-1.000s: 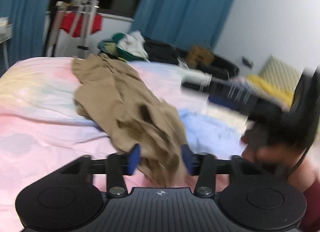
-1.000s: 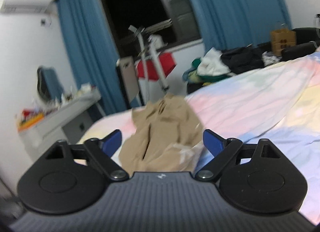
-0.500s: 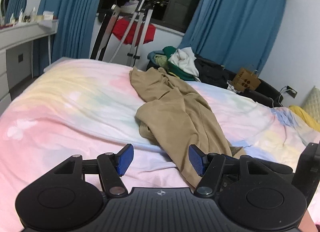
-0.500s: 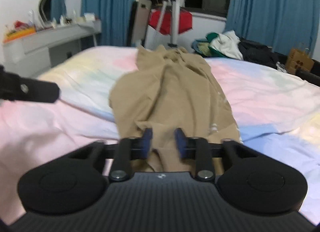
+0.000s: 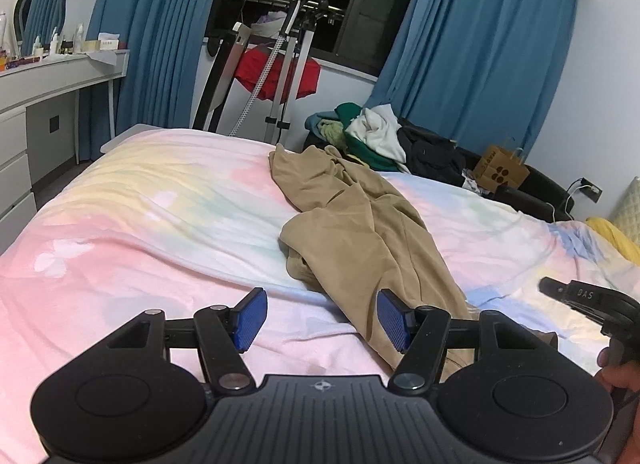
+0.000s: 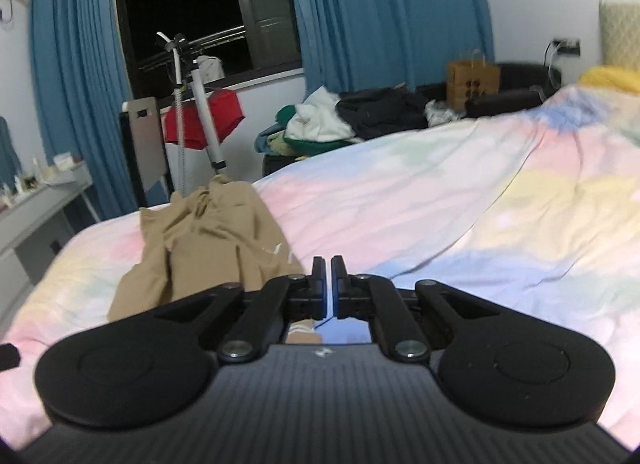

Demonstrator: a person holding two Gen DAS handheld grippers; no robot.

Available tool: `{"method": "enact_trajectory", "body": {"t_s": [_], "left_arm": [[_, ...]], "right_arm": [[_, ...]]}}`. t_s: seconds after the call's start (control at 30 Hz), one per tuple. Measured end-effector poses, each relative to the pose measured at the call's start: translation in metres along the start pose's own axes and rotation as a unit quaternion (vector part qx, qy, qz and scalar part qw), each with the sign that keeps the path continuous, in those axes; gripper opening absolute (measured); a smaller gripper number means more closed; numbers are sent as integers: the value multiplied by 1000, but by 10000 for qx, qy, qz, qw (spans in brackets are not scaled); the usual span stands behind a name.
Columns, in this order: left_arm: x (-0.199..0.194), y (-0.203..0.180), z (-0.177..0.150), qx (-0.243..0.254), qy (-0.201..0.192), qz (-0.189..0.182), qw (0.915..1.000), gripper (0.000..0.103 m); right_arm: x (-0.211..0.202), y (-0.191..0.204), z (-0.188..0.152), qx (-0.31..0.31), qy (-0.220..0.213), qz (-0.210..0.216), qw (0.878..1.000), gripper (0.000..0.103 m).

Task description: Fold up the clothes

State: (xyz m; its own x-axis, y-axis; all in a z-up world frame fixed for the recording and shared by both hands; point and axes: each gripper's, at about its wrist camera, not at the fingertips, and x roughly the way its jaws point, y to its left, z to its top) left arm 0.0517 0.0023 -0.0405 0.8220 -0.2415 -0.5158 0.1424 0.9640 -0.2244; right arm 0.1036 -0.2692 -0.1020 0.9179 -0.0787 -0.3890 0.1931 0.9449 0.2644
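**Tan garment on the bed, one gripper shut**

Only the left wrist view shows both tools: the left gripper (image 5: 318, 318), jaws spread wide and empty at the lower centre, and the right gripper (image 5: 588, 300) at the right edge. One tan garment (image 5: 360, 232) lies crumpled mid-frame on the pastel bed (image 5: 140, 216). Seen from the right wrist, the right gripper's (image 6: 330, 284) jaws are pressed almost together; whether they pinch cloth I cannot tell.
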Motion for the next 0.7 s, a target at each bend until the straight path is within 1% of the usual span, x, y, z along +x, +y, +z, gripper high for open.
{"method": "enact_trajectory", "body": {"t_s": [0.07,0.13,0.17,0.2,0.23,0.27,0.3,0.33,0.37,0.47,0.5,0.53,0.57,0.6,0.67,0.7], "left_arm": [[-1,-1,-1,39,-8,45,10000,63],[-2,-1,-2,77,-15,90,9999,63],[-2,-1,-2,97,-19,112,9999,63],[-3,0,-2,81,-21,127,9999,63],[-3,1,-1,40,-22,137,9999,63],[-3,3,0,5,-23,163,9999,63],[-2,5,1,-26,-24,200,9998,63],[-1,6,1,-54,-17,246,9997,63],[0,9,2,-88,1,282,9996,63],[4,15,4,-223,74,320,9992,63],[5,18,5,-267,94,328,9991,63],[6,20,5,-311,108,341,9989,63],[6,21,5,-346,111,348,9987,63],[6,23,5,-374,108,347,9986,63],[3,24,5,-415,96,333,9985,63],[2,24,5,-408,82,318,9986,63]], "right_arm": [[2,10,-3,-47,86,424,9991,8],[5,30,-7,-287,185,951,9949,10],[6,40,-9,-429,239,1157,9921,16],[8,51,-14,-630,312,1378,9880,38],[9,61,-18,-788,365,1519,9846,53],[10,70,-23,-958,407,1664,9805,79],[12,80,-30,-1155,463,1821,9754,87],[15,90,-38,-1397,552,1917,9699,85],[17,99,-44,-1622,650,1908,9659,85],[30,115,-60,-2129,948,1746,9567,84],[35,115,-64,-2217,1027,1615,9562,73],[40,115,-68,-2299,1104,1473,9556,59],[42,115,-70,-2314,1165,1278,9574,29],[43,112,-67,-2203,1187,1146,9614,17],[39,98,-53,-1662,1096,1168,9730,14],[35,91,-43,-1377,963,1131,9793,13]]}}
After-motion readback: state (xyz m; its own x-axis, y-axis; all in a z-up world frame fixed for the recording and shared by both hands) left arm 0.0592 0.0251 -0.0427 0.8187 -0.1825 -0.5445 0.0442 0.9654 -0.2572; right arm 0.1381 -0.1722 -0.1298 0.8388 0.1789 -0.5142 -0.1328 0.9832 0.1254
